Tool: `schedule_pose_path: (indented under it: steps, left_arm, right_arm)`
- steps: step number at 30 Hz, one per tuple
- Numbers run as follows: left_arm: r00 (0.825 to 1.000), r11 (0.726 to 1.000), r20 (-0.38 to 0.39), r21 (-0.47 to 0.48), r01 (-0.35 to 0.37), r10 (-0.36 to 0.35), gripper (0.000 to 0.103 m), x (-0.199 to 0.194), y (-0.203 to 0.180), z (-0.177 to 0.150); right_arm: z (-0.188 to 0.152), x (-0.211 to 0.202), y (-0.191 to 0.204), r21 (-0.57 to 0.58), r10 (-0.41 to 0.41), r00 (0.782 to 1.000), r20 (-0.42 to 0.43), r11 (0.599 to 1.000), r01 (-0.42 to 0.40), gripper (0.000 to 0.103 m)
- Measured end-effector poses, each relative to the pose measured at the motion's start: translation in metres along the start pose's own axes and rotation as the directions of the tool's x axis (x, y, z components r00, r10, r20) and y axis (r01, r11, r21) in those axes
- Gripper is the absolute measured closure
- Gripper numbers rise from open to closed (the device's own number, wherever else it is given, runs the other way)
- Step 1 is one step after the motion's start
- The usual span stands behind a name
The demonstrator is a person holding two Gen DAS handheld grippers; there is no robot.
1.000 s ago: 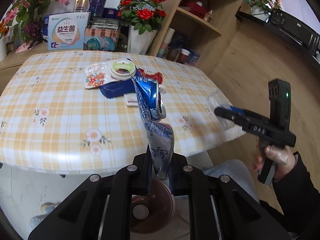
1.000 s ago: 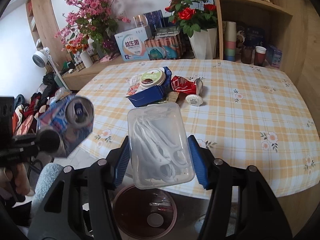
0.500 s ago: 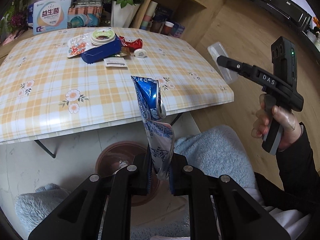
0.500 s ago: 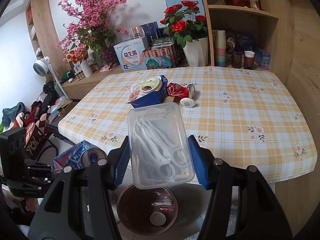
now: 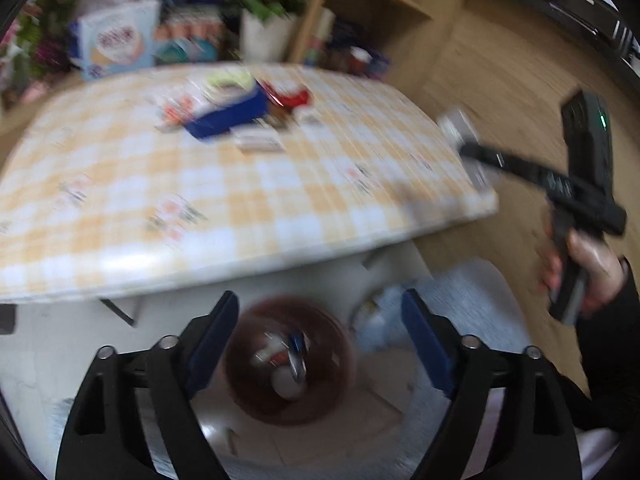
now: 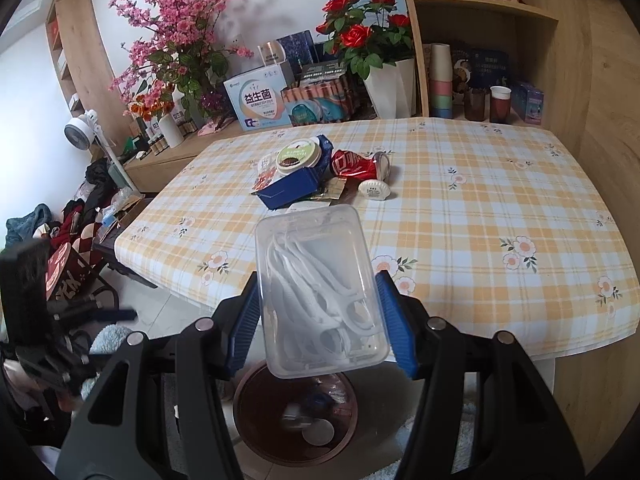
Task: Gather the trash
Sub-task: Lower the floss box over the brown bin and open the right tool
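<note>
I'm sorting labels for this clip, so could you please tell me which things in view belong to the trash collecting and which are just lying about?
Part of the job:
- brown bin on the floor
- clear plastic box clamped in the right gripper
- crushed red can, blue tray and round lid on the table
- left gripper, jaws opening, nothing between them

Just lying about:
- rose pot
- stacked cups
- fan

A table (image 6: pixel 480 216) under a yellow-and-white checked floral cloth occupies the centre. Behind it, on a low wooden sideboard (image 6: pixel 168 160), stand a pink blossom arrangement (image 6: pixel 176 36), a white-and-blue carton (image 6: pixel 259 101) and red roses in a white vase (image 6: pixel 390 87). A stack of pastel cups (image 6: pixel 441 80) sits in the wooden shelving at right. A small white fan (image 6: pixel 80 130) stands at far left.
</note>
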State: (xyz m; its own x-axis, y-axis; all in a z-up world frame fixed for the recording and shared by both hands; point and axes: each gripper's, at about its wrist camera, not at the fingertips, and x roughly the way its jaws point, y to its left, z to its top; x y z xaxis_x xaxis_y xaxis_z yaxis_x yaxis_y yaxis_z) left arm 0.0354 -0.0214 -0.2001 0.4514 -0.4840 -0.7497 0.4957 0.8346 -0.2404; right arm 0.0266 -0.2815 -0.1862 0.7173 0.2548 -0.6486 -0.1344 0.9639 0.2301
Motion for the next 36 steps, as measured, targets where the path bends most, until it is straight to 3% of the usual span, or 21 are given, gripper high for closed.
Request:
schedule_pose_path:
  steps: [1, 3, 5, 10, 14, 18, 26, 36]
  left_arm:
    - [0.999, 0.999, 0.032, -0.006, -0.035, 0.035, 0.009, -0.005, 0.003, 0.002]
    - [0.985, 0.991, 0.106, -0.033, -0.132, 0.134, 0.006, -0.019, 0.011, 0.009]
    - [0.97, 0.981, 0.151, -0.067, -0.184, 0.192, 0.006, -0.028, 0.019, 0.016]
    - [0.924, 0.952, 0.249, -0.173, -0.253, 0.29, 0.006, -0.056, 0.04, 0.027]
    - [0.897, 0.932, 0.283, -0.225, -0.283, 0.341, 0.006, -0.073, 0.051, 0.024]
    - [0.895, 0.923, 0.274, -0.257, -0.286, 0.353, 0.006, -0.078, 0.06, 0.021]
    - [0.868, 0.907, 0.287, -0.243, -0.344, 0.406, 0.006, -0.086, 0.06, 0.014]
    - [0.87, 0.902, 0.274, -0.262, -0.342, 0.409, 0.006, -0.086, 0.067, 0.01]
  right_arm:
    - [-0.001, 0.001, 0.001, -0.003, 0.003, 1.0, -0.005, 1.0, -0.003, 0.045]
    - [-0.004, 0.003, 0.004, -0.012, 0.005, 1.0, -0.018, 1.0, -0.006, 0.045]
    - [-0.007, 0.005, 0.007, -0.018, 0.009, 1.0, -0.029, 1.0, -0.009, 0.045]
    - [-0.013, 0.008, 0.015, -0.033, 0.026, 0.998, -0.054, 0.999, -0.027, 0.045]
    - [-0.019, 0.012, 0.026, -0.052, 0.041, 0.996, -0.08, 0.998, -0.045, 0.045]
    - [-0.025, 0.018, 0.039, -0.068, 0.059, 0.992, -0.11, 0.995, -0.067, 0.045]
    - [-0.031, 0.026, 0.056, -0.105, 0.064, 0.986, -0.155, 0.991, -0.081, 0.045]
    - [-0.042, 0.042, 0.07, -0.122, 0.086, 0.968, -0.236, 0.986, -0.118, 0.044]
